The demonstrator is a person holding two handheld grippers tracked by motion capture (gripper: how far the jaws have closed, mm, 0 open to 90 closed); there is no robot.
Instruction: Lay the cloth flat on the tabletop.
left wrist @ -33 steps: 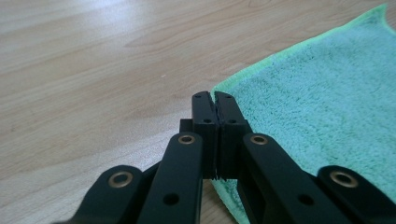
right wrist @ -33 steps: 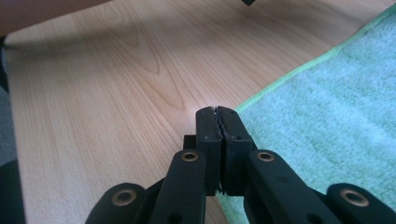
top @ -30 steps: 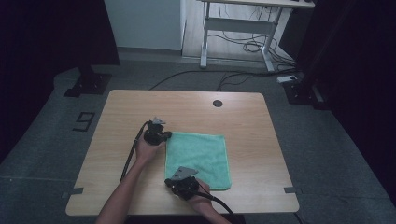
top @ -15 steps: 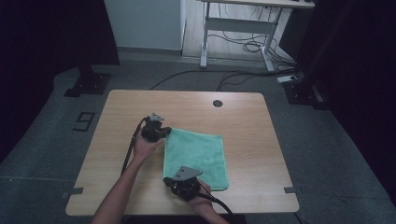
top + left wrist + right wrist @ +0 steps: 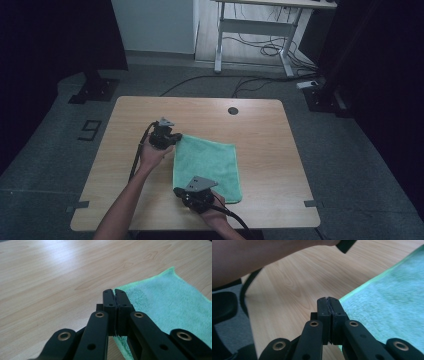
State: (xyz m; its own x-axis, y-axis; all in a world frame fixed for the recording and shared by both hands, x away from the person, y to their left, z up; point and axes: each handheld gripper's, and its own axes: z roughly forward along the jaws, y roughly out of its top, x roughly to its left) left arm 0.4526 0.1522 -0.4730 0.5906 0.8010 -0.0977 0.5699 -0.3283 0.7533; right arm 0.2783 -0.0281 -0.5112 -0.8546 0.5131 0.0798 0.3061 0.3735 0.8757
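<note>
While I look down from the high view, my left claw (image 5: 172, 137) sits left of centre in the frame, at the upper left corner of the green cloth (image 5: 210, 162), with my left hand (image 5: 152, 154) wrapped round its body and a black cable (image 5: 136, 159) trailing down along my forearm. From the left gripper view, its jaws are pressed together, tips right over the cloth's corner; whether any fabric is caught between them I cannot tell. Bare wood of the table (image 5: 50, 277) fills the left and top of that frame, with the cloth (image 5: 170, 305) spreading to the right.

That cloth lies flat near the middle of the table (image 5: 260, 125), slightly skewed.

At the lower centre of the high frame, my right claw (image 5: 179, 192) rests at the cloth's lower left corner, grey plate (image 5: 200, 184) on top, right hand (image 5: 212, 212) behind it. From the right gripper view, its jaws are together as well, tips at the cloth's edge (image 5: 387, 305), and again I cannot tell if they pinch fabric. My left forearm (image 5: 262, 255) crosses the upper left of that frame.
</note>
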